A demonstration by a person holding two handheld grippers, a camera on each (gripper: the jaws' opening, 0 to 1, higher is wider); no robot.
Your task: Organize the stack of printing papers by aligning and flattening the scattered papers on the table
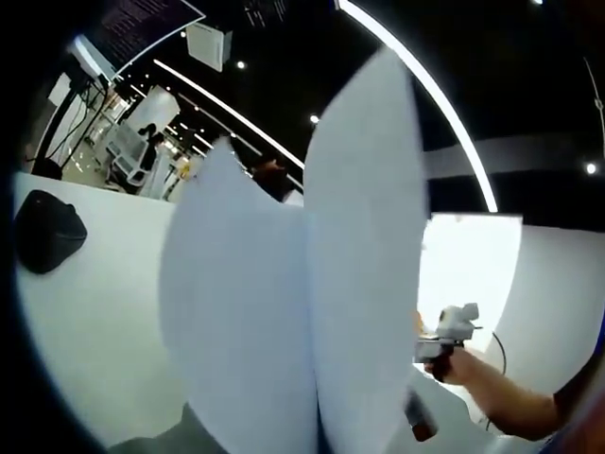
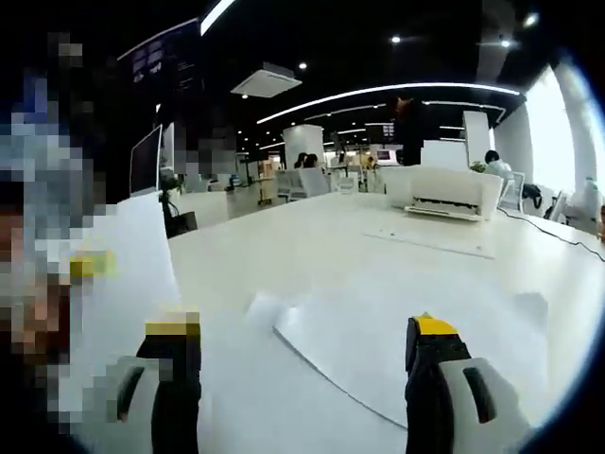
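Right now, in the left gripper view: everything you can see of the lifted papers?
The papers are plain white sheets, unprinted as far as shows, held upright close to the camera. Two overlapping faces fan apart, the right one taller and bowed with a curved top edge. Their lower edges run out of view at the bottom, so the grip itself is hidden. The white table lies behind.

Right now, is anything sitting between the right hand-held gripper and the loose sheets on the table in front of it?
Nothing visible blocks it. The right hand-held gripper is open, and the loose sheets lie flat on the white table just beyond its jaws. The printer stands farther back, behind the sheets.
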